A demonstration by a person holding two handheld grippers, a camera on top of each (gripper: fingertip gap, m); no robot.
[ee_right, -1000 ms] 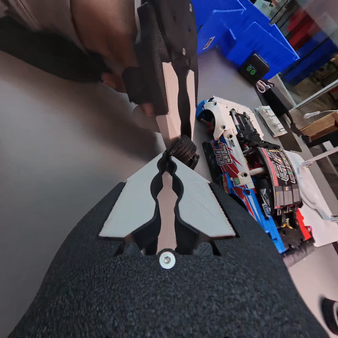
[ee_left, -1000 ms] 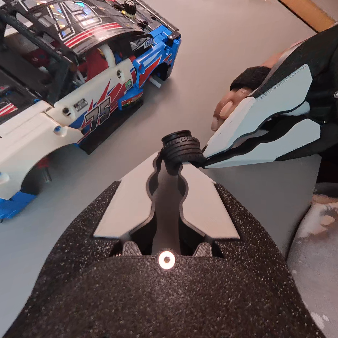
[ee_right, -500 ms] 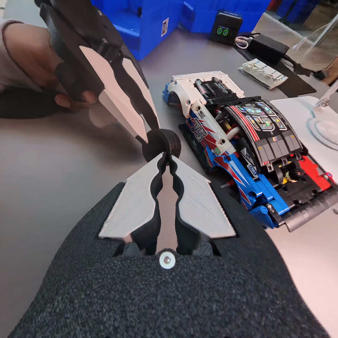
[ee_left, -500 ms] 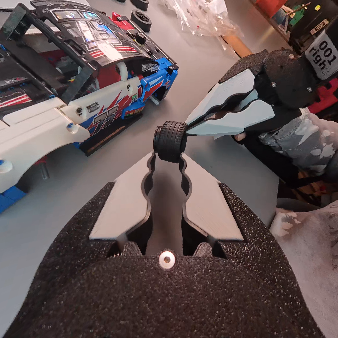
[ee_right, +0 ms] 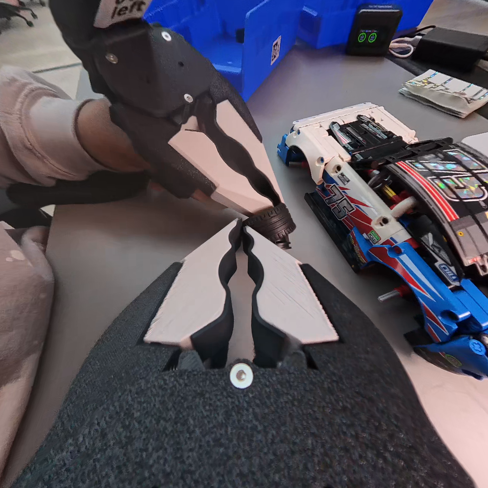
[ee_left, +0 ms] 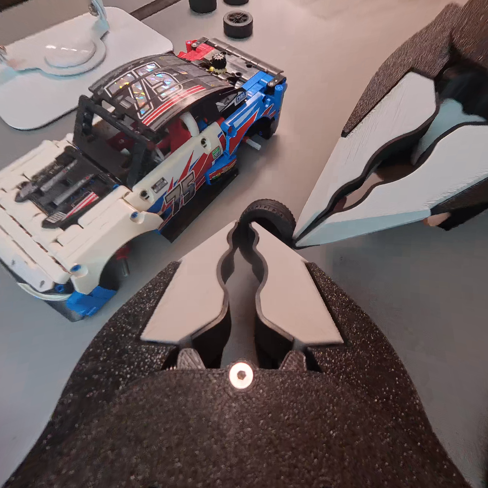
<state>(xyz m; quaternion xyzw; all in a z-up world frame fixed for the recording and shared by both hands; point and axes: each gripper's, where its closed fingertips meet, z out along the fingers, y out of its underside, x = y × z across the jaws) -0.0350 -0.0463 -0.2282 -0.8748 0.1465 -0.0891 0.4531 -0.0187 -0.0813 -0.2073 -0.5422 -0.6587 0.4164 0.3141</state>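
My left gripper (ee_left: 244, 224) is shut on a small black wheel (ee_left: 269, 212), pinching its rim just above the grey table. In the right wrist view it reaches in from the upper left, with its fingertips (ee_right: 273, 203) on the wheel (ee_right: 272, 224). My right gripper (ee_right: 242, 224) is shut with nothing between its jaws, its tips right beside the wheel. In the left wrist view it (ee_left: 295, 241) comes in from the right at the tyre's side. A white, blue and red brick race car (ee_left: 158, 163) with a black roof lies just beyond, with bare axle pins and no wheels; it also shows in the right wrist view (ee_right: 396, 211).
Loose black wheels (ee_left: 237, 23) lie behind the car, next to a white pad with a clear dome (ee_left: 66, 66). Blue bins (ee_right: 237, 39), a black device with green lights (ee_right: 372, 29), a black adapter (ee_right: 449, 47) and a folded sheet (ee_right: 443, 92) stand at the back. A sleeve (ee_right: 39, 132) is at left. Left tips to right tips: about 4 cm.
Both grippers have turned and drawn back from the car with the wheel, so the whole car now shows. The left gripper still holds the wheel. The right gripper stays at its side.
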